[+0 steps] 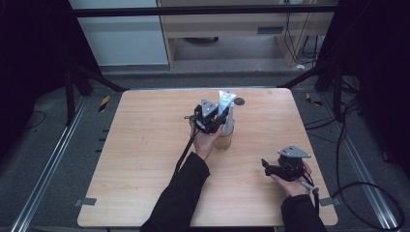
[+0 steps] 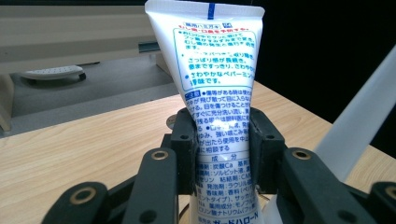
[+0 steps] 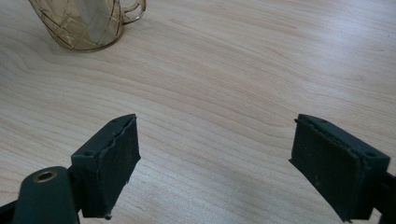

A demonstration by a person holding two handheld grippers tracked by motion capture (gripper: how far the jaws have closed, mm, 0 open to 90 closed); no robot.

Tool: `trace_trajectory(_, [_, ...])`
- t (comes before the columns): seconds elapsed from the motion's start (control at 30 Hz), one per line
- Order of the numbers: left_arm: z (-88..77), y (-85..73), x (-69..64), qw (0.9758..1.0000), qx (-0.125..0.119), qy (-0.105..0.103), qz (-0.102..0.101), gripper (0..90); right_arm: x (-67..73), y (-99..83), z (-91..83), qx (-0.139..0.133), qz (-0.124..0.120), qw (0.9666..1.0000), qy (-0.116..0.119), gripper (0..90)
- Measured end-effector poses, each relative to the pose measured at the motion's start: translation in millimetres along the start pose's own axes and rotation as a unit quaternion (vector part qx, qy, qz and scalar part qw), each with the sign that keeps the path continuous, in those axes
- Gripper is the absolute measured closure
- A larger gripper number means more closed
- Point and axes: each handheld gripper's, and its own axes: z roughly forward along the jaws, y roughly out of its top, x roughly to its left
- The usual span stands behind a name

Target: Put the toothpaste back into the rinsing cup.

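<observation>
A white toothpaste tube [image 2: 217, 70] with blue print stands upright, crimped end up, between the pads of my left gripper [image 2: 222, 140], which press on its lower part. In the high view that left gripper [image 1: 222, 120] holds the tube [image 1: 226, 100] over an amber glass mug [image 1: 224, 140] near the table's middle. A whitish translucent stick [image 2: 359, 121] rises beside the tube, from the mug. My right gripper [image 1: 266, 166] rests low at the table's right front, jaws wide apart with nothing between them [image 3: 224, 158]. The mug [image 3: 79, 23] lies ahead of it, at the upper left.
A small dark round disc [image 1: 239, 101] lies near the table's far edge, behind the tube. The wooden table [image 1: 145, 159] has bare room on its left half and front. Dark stands and cables flank it on both sides.
</observation>
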Motion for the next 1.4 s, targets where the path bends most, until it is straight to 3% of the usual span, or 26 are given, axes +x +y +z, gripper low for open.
trace_trajectory(0.47, [-2.0,-2.9,-1.8,0.9983,0.051,-0.009,0.028,64.4,-0.1,-0.2,0.1,0.003,0.001,1.0,0.0,15.0])
trace_trajectory(0.67, [-5.7,-4.2,-0.9,0.9966,0.073,-0.018,0.034,63.2,0.4,0.2,0.4,0.003,-0.004,1.0,-0.002,14.9])
trace_trajectory(1.03, [-16.5,-16.0,1.9,0.9925,0.108,-0.013,0.056,59.6,1.9,1.1,0.2,0.004,-0.007,1.0,-0.001,14.9])
trace_trajectory(1.27, [-20.3,-19.4,0.6,0.9905,0.118,-0.015,0.069,57.4,2.7,1.3,0.2,0.005,-0.006,1.0,0.0,14.9])
trace_trajectory(1.4, [-23.4,-19.9,2.0,0.9911,0.115,-0.023,0.063,57.0,3.1,1.3,0.0,0.005,-0.008,1.0,-0.001,15.0])
